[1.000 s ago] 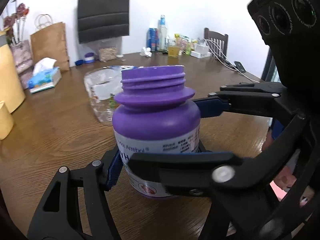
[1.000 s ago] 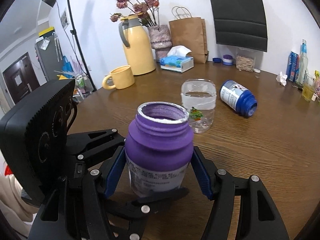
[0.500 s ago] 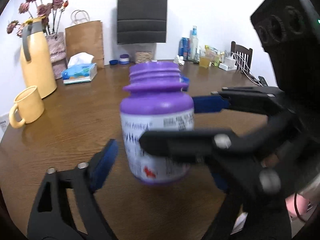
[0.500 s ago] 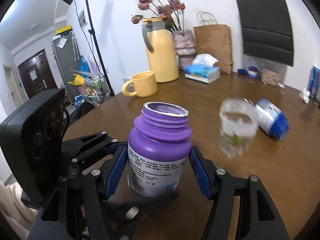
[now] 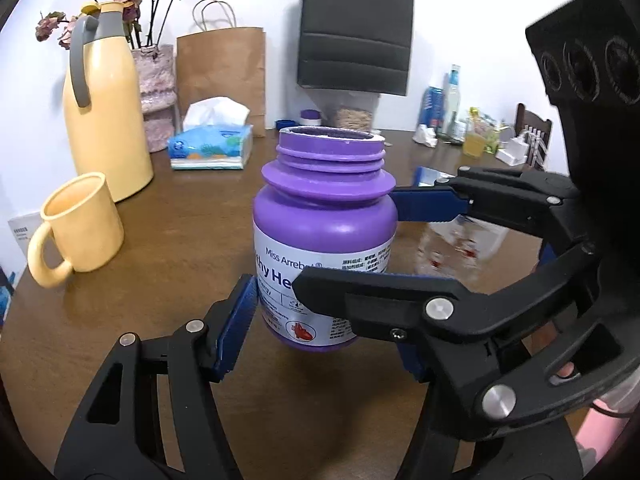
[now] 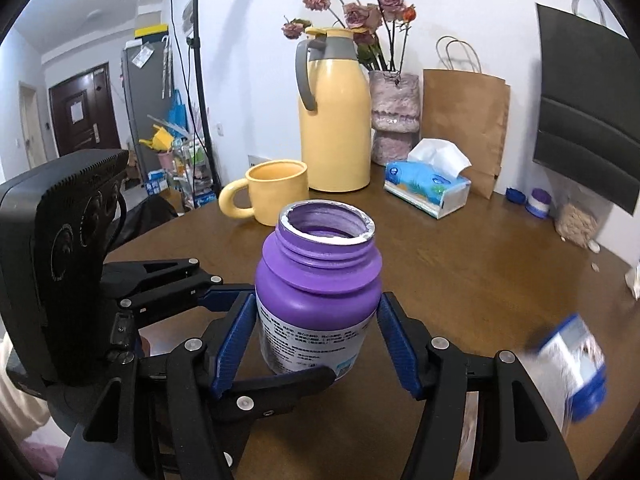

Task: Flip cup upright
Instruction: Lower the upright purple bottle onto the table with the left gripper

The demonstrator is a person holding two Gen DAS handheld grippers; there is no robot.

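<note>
1. A yellow mug [image 5: 80, 224] stands upright at the far left on the brown table [image 5: 180, 248], with a yellow jug [image 5: 104, 120] behind it. Neither shows any writing.
2. The tissue box [image 5: 210, 148] carries blue print that is too small to read.
3. The left gripper [image 5: 326, 320] flanks the bottle's lower half. Its left blue pad [image 5: 236, 328] lies against the label. Its other finger is mostly hidden behind the right gripper's arm, so whether it is clenched cannot be told.
4. The purple bottle [image 5: 324, 224], the task's cup, stands upright near the middle of the table with its open mouth facing up, between both pairs of fingers. Its label reads "Miss Arrebo…" over large blue letters "thy He…", cut off by a black finger. A red heart icon sits below them, and the fine print is illegible. Whether its base rests on the table is unclear.
5. The right gripper [image 6: 316, 312] is clamped on the bottle, with both blue pads pressed against its sides just below the shoulder.
6. A clear jar [image 5: 460, 248] is blurred and partly covered by the right gripper's far finger.
7. A blue-capped bottle [image 6: 572, 368] at the right edge is smeared, and its label is unreadable.
</note>
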